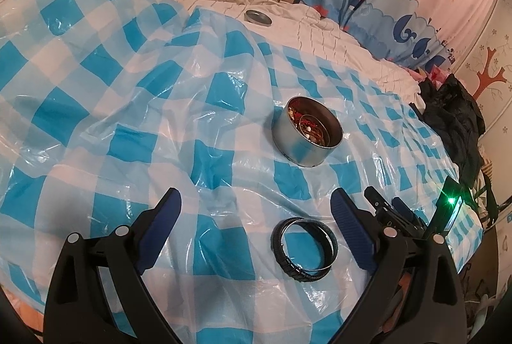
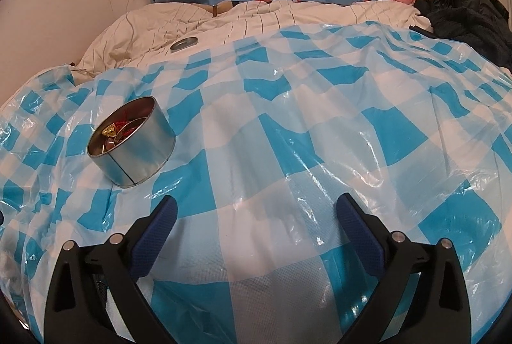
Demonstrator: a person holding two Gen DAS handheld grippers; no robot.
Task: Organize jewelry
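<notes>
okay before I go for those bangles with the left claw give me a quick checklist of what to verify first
1. Left claw open wide enough: ok.
2. Bangles between its fingers, lying free on the checked plastic sheet: ok.
3. Tin open, lid off and far back: ok.
4. Room left in the tin: cannot tell, jewelry already inside.
5. Right claw open, empty, clear of the bangles: ok.
6. Flat surface: not ok, sheet is wrinkled.

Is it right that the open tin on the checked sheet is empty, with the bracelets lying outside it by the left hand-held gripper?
Not quite: the tin is not empty. Both wrist views show red and gold jewelry inside it. The rest holds: it stands open on the checked sheet, and the bracelets lie outside it, between the left hand-held gripper's open fingers.
</notes>
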